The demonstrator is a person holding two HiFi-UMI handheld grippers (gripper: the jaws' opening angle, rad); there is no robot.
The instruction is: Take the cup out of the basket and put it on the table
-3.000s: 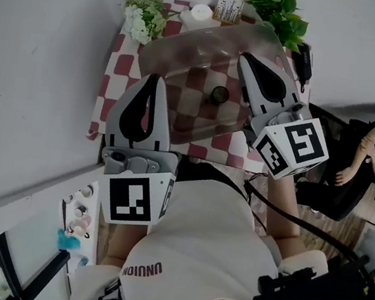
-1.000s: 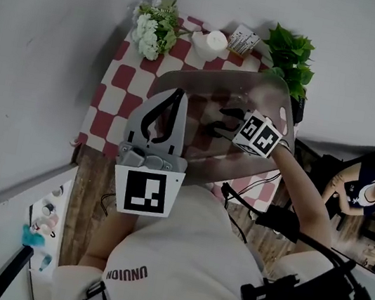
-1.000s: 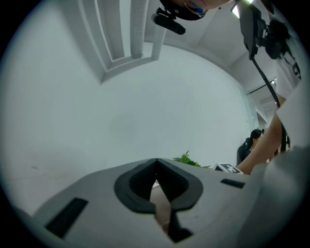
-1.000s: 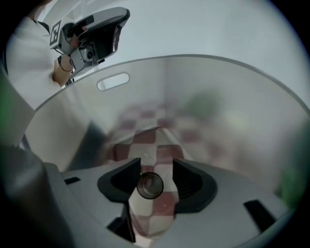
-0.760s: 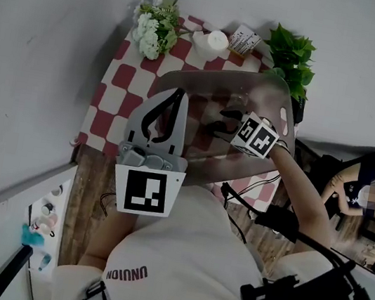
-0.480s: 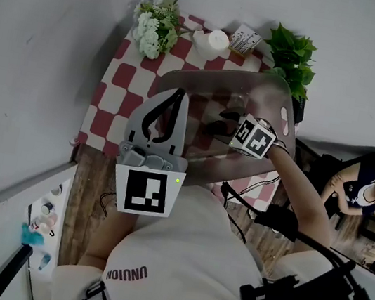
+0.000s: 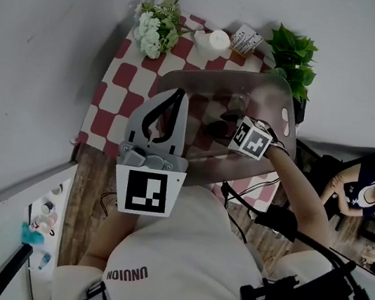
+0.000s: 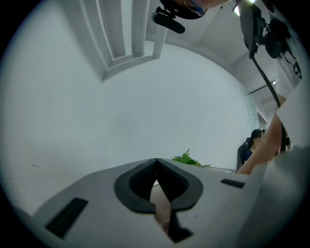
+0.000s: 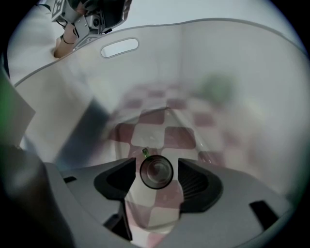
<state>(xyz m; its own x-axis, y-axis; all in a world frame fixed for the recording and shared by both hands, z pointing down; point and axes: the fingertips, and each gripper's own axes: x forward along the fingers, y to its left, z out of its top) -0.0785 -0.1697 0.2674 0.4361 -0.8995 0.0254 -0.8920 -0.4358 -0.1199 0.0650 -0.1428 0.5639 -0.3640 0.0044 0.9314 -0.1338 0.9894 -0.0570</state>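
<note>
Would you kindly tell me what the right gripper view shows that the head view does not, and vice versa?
Only the right gripper view: the cup seen from above between the right gripper's jaws, which have just been opening and stand clear of it; the handle slot in the basket. Only the head view: flowers, candle, a seated person. Both: the basket and the checkered cloth under it.

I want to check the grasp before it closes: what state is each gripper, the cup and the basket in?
Right gripper: open, jaws just been opening, one on each side of the cup, not pressing it.
Cup: upright in the basket, mouth up, not gripped.
Basket: standing on the checked table.
Left gripper: shut, empty.
</note>
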